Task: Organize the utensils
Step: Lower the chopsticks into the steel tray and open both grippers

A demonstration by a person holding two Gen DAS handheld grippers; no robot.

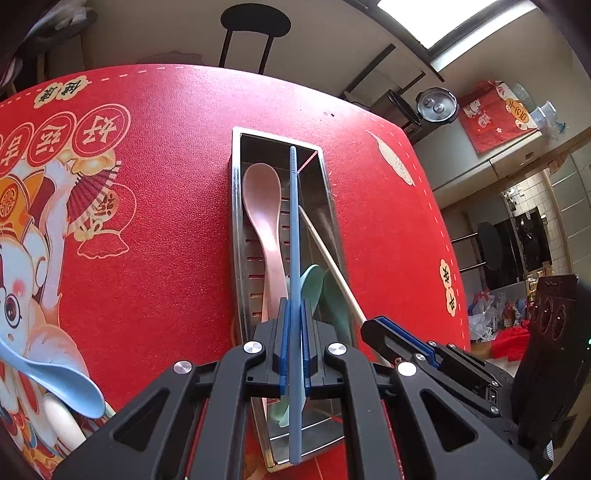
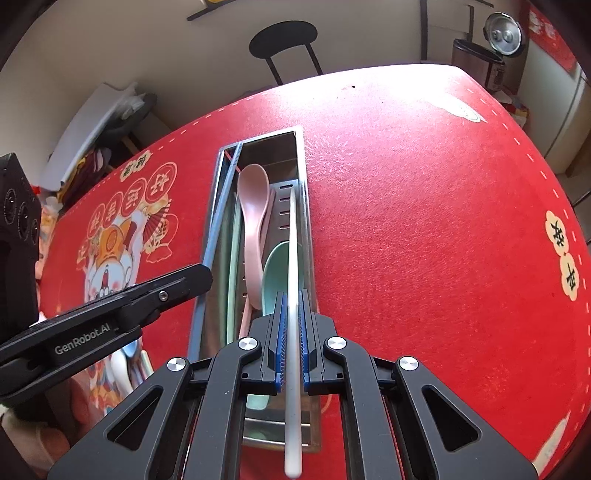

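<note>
A steel utensil tray (image 1: 236, 206) (image 2: 300, 162) lies lengthwise on the red table mat. In it rest a pink spoon (image 1: 260, 206) (image 2: 251, 206) and a mint green spoon (image 1: 314, 284) (image 2: 277, 269). My left gripper (image 1: 294, 306) is shut on a blue chopstick (image 1: 293, 221) (image 2: 218, 210), held over the tray along its length. My right gripper (image 2: 291, 299) is shut on a white chopstick (image 2: 293, 240) (image 1: 328, 254), also above the tray and pointing into it. The right gripper's fingers (image 1: 395, 332) show at the tray's right side.
A light blue spoon (image 1: 62, 384) and a white utensil (image 1: 61, 417) lie on the mat left of the tray. Black chairs (image 1: 255, 22) (image 2: 284, 37) stand beyond the far table edge. A steel cooker (image 2: 480, 62) sits past the right corner.
</note>
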